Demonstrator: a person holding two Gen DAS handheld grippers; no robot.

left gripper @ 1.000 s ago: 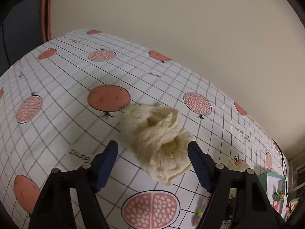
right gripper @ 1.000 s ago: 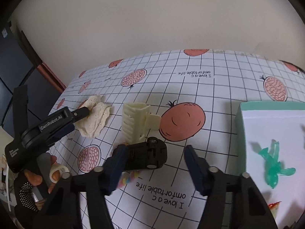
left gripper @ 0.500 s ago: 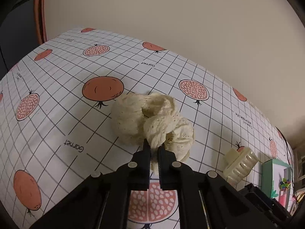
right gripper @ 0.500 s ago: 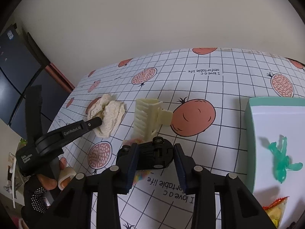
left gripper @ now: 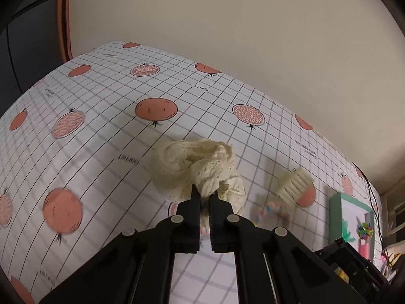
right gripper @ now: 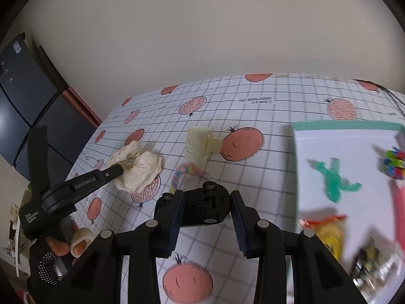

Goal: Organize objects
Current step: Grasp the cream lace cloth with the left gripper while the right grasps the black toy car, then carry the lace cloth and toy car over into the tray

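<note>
On the desk [right gripper: 253, 106], under a grid cloth printed with pomegranates, the hair claw [right gripper: 200, 143] serves as landmark.

Left gripper [left gripper: 205, 197]: comes in low from the near-left of the claw, fingers [left gripper: 193, 202] nearly together, pinched on a fold of the cream scrunchie [left gripper: 192, 167]. From the right wrist view the same gripper [right gripper: 121, 171] reaches in at a shallow angle, tip buried in the scrunchie [right gripper: 139, 169]. A hand [right gripper: 58, 248] in a dotted black glove holds its handle, well left and nearer than the claw; one fingertip wears a pale wrap.

Right gripper [right gripper: 205, 202]: nearer than the claw, pointing toward the wall. Fingers [right gripper: 174, 217] partway closed, clamped on both sides of a black toy car [right gripper: 200, 205], which is turned underside toward the camera, wheels showing.

Around: the scrunchie sits left of the claw, apart from it. A pastel braided loop [right gripper: 187, 172] lies just nearer than the claw, between it and the car. Right of the claw, a green-rimmed tray [right gripper: 341, 125] holds a green figure [right gripper: 331, 179], a multicolour cube [right gripper: 395, 163], and a yellow-orange item too blurred to name. Nothing lies between car and tray.

Writing: the left gripper's arm reads "GenRobot.AI". Cloth prints "Garnet" [left gripper: 129, 159] left of the scrunchie; other cloth text is too small to read.
</note>
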